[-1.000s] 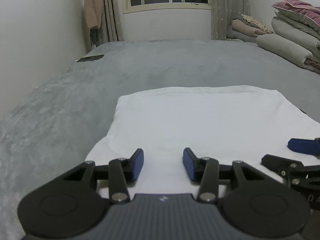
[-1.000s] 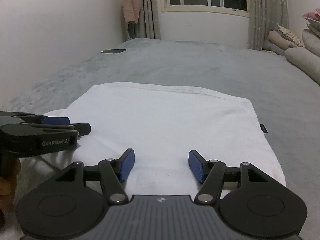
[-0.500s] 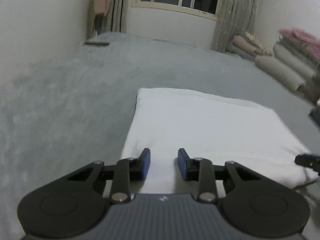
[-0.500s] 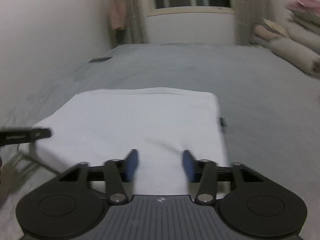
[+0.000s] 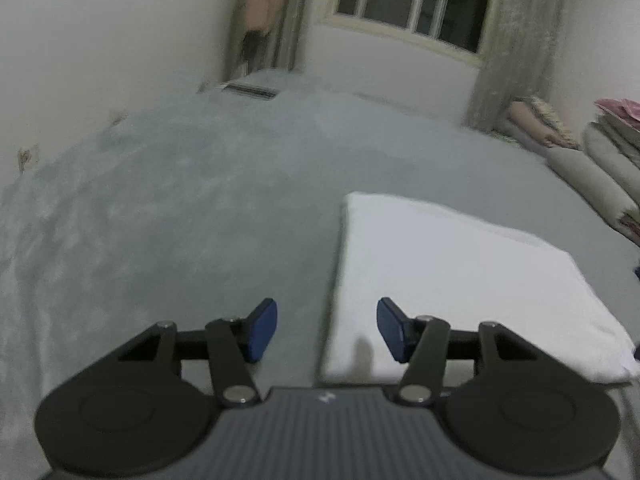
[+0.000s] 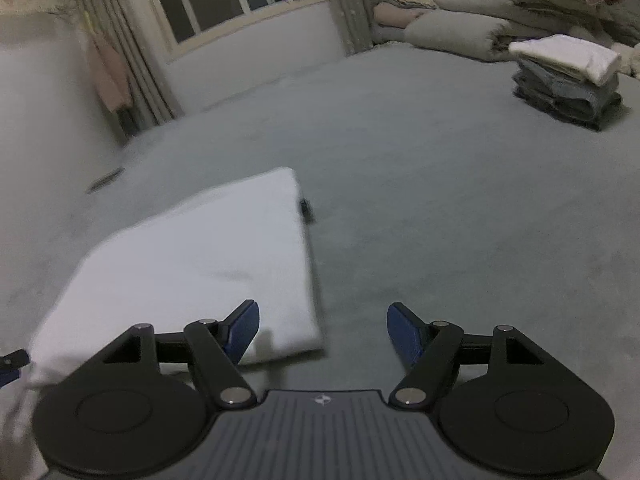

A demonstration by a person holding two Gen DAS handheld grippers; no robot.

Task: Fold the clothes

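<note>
A white folded garment [image 5: 448, 272] lies flat on the grey bed. In the left wrist view my left gripper [image 5: 326, 330] is open and straddles the garment's near left corner, with nothing held. Seen from the right wrist, the same garment [image 6: 192, 264] has a small dark tag at its right edge. My right gripper [image 6: 322, 334] is open over the garment's near right corner, empty, its left pad above the cloth and its right pad above bare bed.
A pile of folded clothes [image 6: 568, 80] sits at the far right of the bed [image 6: 440, 200]. Rolled quilts [image 6: 460, 32] are stacked beyond it. A dark flat object [image 5: 252, 90] lies near the far wall. Curtains and a window [image 5: 412, 0] close the back.
Both grippers have swung outward from the middle of the garment to its near corners, left one leftward and right one rightward. Their jaws have spread wider. The garment lies still.
</note>
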